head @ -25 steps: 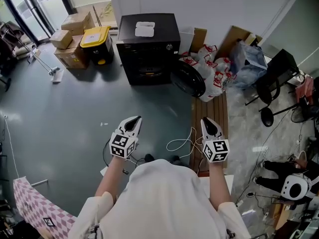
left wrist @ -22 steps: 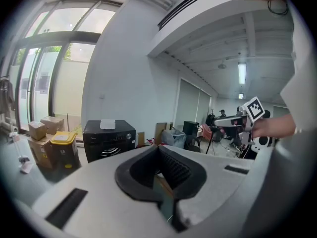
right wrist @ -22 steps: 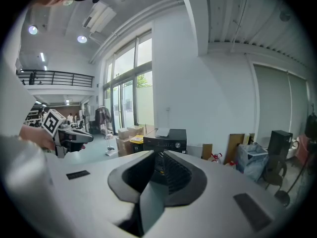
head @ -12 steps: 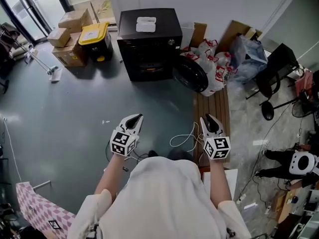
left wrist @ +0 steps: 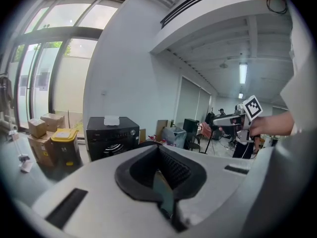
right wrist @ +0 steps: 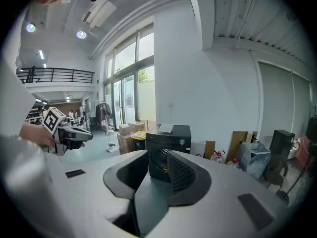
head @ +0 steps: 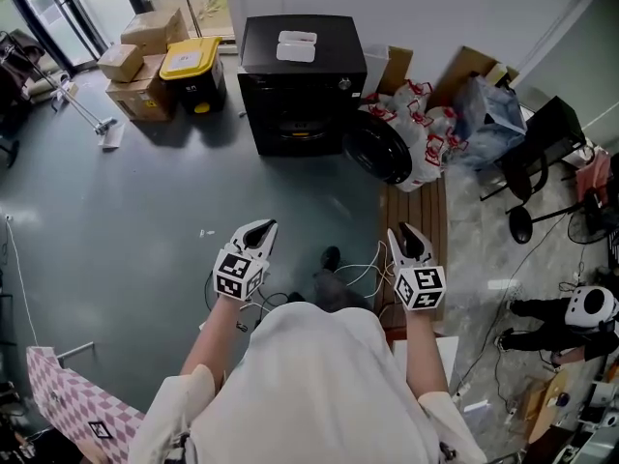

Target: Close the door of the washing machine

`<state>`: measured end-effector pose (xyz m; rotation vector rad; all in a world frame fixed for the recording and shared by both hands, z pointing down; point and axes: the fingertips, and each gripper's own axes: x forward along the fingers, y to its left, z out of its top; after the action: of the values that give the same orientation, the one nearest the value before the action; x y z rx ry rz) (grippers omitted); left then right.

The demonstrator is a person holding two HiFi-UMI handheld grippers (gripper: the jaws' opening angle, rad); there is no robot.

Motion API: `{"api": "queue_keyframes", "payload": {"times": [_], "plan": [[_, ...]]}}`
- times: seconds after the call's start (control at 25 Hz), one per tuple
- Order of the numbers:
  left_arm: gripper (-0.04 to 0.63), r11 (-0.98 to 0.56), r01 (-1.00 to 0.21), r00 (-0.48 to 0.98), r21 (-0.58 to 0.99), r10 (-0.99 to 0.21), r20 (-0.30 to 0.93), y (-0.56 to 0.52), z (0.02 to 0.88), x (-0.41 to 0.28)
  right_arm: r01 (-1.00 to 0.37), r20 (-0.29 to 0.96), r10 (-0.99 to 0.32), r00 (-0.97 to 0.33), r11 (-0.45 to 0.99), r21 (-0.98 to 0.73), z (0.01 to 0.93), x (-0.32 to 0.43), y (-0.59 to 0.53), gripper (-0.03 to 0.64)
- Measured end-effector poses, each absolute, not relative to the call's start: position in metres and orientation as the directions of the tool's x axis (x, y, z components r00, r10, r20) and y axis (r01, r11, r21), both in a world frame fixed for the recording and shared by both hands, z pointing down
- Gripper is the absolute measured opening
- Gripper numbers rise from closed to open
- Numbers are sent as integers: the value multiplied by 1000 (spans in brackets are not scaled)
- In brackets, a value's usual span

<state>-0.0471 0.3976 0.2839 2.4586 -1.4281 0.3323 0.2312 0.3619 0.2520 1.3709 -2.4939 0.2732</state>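
Note:
The black washing machine (head: 301,85) stands against the white wall, well ahead of me, with a white packet (head: 296,45) on its top. Its round door (head: 375,150) hangs open at the front right. Both grippers are held out in front of my body, far short of the machine. The left gripper (head: 259,230) has only a narrow gap between its pads (left wrist: 173,170) and holds nothing. The right gripper (head: 407,233) is open; its jaws have just been opening and nothing is between them. The machine (right wrist: 168,139) shows through that gap in the right gripper view.
Cardboard boxes (head: 135,61) and a yellow-lidded bin (head: 191,71) sit left of the machine. Red-and-white bags (head: 418,129), a black chair (head: 537,148) and a slatted wooden board (head: 411,211) are to its right. A white cable (head: 372,274) lies on the floor by my shoe (head: 331,257).
The view has shifted as I step toward the machine, and a shoe now shows ahead of my body. Both grippers keep their places in front of me.

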Motion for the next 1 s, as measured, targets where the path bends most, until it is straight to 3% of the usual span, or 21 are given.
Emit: {"api": "queue_keyframes", "payload": {"times": [0.48, 1.0], "plan": [[9, -441, -888, 457, 130, -812, 363, 311, 302, -59, -827, 359, -762, -538, 560, -50, 279, 214, 261, 137], [9, -456, -876, 477, 153, -776, 412, 134, 330, -19, -830, 406, -738, -539, 547, -108, 321, 245, 87, 141]]}}
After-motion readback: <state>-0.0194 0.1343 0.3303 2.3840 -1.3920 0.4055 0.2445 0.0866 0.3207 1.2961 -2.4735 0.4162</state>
